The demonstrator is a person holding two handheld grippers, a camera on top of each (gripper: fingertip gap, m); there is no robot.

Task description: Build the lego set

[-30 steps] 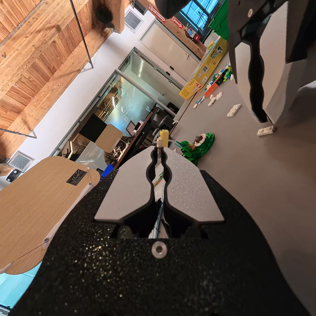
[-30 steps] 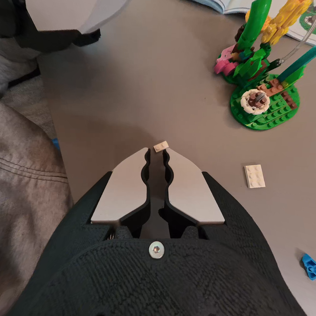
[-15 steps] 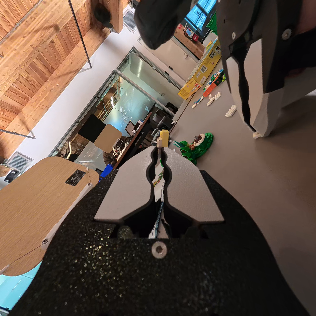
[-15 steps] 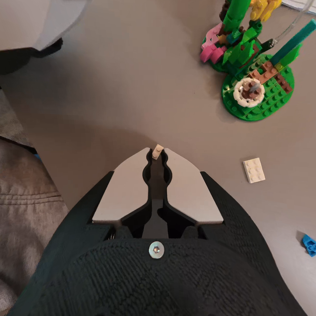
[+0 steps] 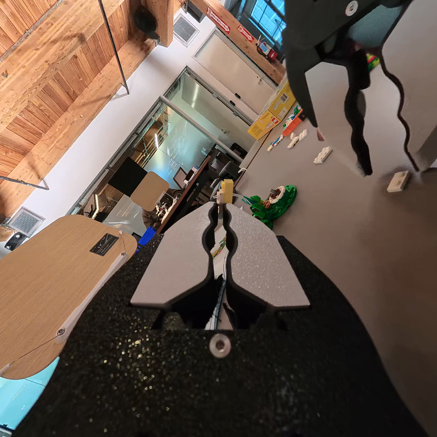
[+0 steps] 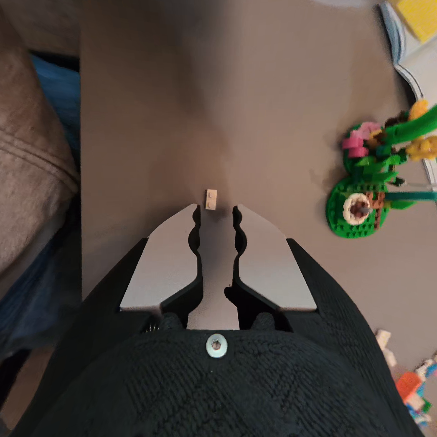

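My left gripper (image 5: pixel 221 206) is shut on a small yellow and white lego piece (image 5: pixel 225 192) and holds it in the air, above the table. My right gripper (image 6: pixel 215 208) is open, pointing down at the grey table (image 6: pixel 260 118). A small tan 1x2 plate (image 6: pixel 211 199) lies flat on the table just ahead of its tips, nearer the left finger. In the left wrist view the right gripper (image 5: pixel 390 170) hangs open over that plate (image 5: pixel 398 181). The green lego base with a white ring (image 6: pixel 357 210) stands to the right; it also shows in the left wrist view (image 5: pixel 276 203).
Flower stems in pink, yellow and green (image 6: pixel 378 151) rise beside the base. An instruction booklet (image 6: pixel 402 47) lies at the far right. Loose pieces (image 6: pixel 411 387) lie at lower right. A white plate (image 5: pixel 322 155) and yellow box (image 5: pixel 272 113) sit farther off. A grey sleeve (image 6: pixel 28 142) is at the table's left edge. Across from one pair of fingers to the other is roughly 12 cm.
My right gripper closed on the tan plate half a second ago, then opened; the plate now lies on the table. The right gripper has also turned and shifted. The left gripper kept its hold.
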